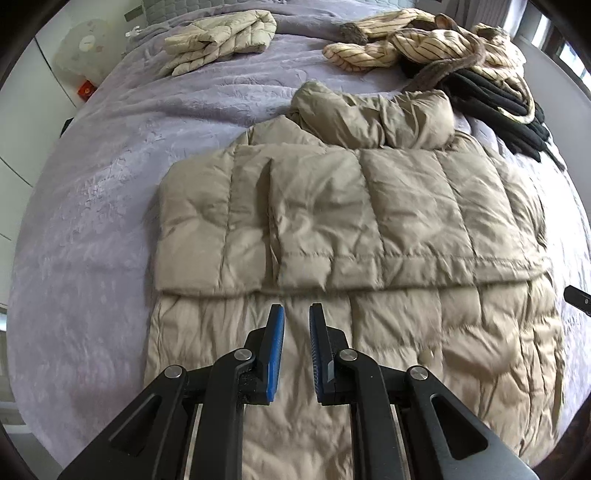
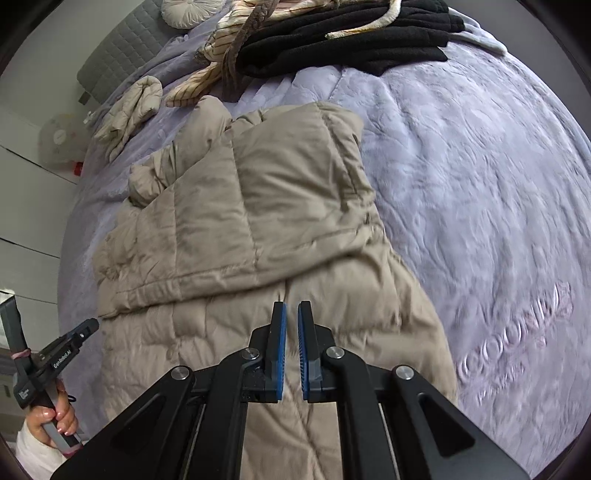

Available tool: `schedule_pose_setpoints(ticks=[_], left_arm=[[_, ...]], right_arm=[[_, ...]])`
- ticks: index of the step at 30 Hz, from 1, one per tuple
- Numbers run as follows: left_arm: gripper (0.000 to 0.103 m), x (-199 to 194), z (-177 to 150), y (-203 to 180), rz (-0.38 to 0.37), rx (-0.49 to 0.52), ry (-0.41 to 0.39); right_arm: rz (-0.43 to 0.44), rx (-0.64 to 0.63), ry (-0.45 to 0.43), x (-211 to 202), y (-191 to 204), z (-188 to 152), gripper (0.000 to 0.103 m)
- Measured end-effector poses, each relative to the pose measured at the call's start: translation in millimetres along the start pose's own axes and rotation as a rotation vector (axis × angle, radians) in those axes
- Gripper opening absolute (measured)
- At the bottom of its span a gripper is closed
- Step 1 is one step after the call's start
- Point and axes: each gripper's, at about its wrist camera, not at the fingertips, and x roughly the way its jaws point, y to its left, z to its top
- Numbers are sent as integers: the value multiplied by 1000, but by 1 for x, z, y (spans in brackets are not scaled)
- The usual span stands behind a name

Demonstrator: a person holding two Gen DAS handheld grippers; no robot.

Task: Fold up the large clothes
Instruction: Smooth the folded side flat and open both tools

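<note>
My left claw (image 2: 90, 325), marked "GenRobot.AI", and right claw (image 2: 291, 314) hang clenched, empty, above the beige jacket (image 2: 240, 206)

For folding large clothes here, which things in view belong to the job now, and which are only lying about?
Belong to the job:
- tan puffer coat, partly folded on the bed
- left gripper and right gripper, both above it, nothing between the fingers

Lying about:
- cream quilted garment, already folded
- striped garment
- black clothes
- round cushion
</note>
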Motion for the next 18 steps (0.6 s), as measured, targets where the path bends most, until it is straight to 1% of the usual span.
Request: schedule_pose_setpoints(ticks=[2, 4, 5, 6, 7, 11, 14, 15, 16, 17, 18], left_arm=[[16, -7, -7, -3, 11, 7, 4], [54, -12, -14, -3, 24, -1, 8], [86, -14, -16, -3, 28, -9, 5], [91, -19, -20, -2, 36, -20, -11], [91, -24, -25, -3, 41, -16, -27], [91, -30, -40, -3, 29, -19, 12], [91, -35, -49, -5, 35, -15, 26], [91, -37, -53, -5, 36, -14, 29], [91, -39, -55, -5, 34, -15, 33], [91, -41, -57, -4, 32, -17, 36], [91, -44, -60, -4, 31, -20, 38]], right_arm=[[-2, 1, 2, -6, 3, -6, 7], [3, 3, 3, -12, 5, -12, 7], [5, 3, 4, -14, 7, -14, 7], [6, 2, 5, -17, 8, -16, 7], [7, 0, 5, -19, 9, -18, 7], [11, -7, 6, -30, 15, -27, 7], [12, -11, 8, -36, 19, -34, 8], [11, -12, 7, -39, 20, -37, 13], [12, -12, 7, -41, 21, -39, 28], [14, -10, 6, -43, 21, -41, 40], [19, -10, 4, -46, 22, -43, 61]])
